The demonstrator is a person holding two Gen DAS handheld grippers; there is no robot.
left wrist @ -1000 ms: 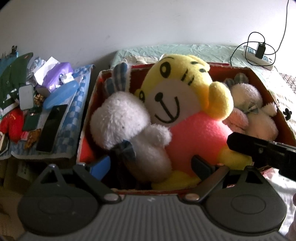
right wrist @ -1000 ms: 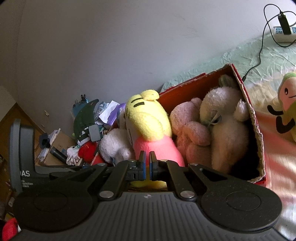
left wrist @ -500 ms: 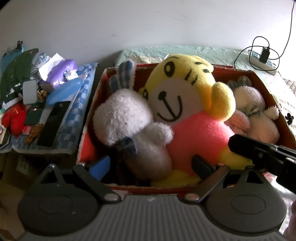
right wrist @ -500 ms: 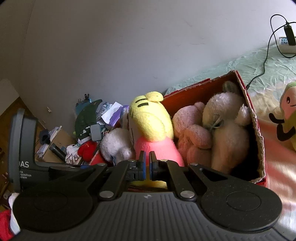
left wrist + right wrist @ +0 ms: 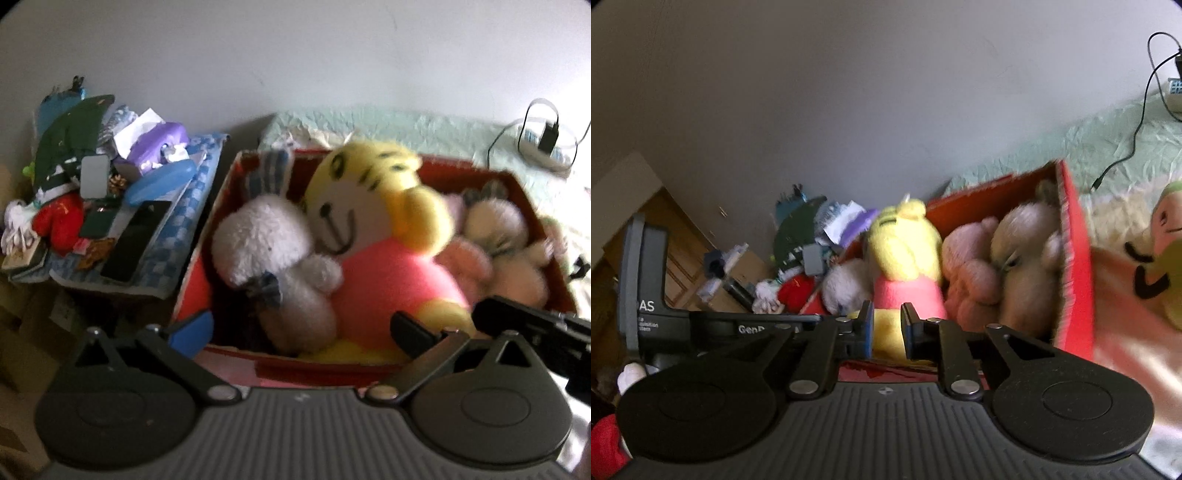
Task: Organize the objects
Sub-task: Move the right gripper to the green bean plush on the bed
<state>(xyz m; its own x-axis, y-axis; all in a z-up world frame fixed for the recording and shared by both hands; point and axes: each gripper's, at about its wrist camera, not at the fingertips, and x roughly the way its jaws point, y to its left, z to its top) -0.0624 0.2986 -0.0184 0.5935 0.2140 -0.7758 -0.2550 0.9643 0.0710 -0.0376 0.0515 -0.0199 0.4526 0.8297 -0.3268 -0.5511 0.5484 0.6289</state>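
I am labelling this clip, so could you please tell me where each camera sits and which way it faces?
Left wrist: on the left gripper, jaws wide open, facing the red box front-on; the right gripper's black body enters at right.
Right wrist: on the right gripper, jaws slightly apart, looking along the box from its right end; the left gripper's body shows at left.
Shared: the box and the yellow tiger plush.

My red cardboard box [image 5: 532, 206] sits on the bed's pale green crinkled sheet [image 5: 424, 125], near its left edge. A white power strip [image 5: 543, 155] lies toward the far right corner.
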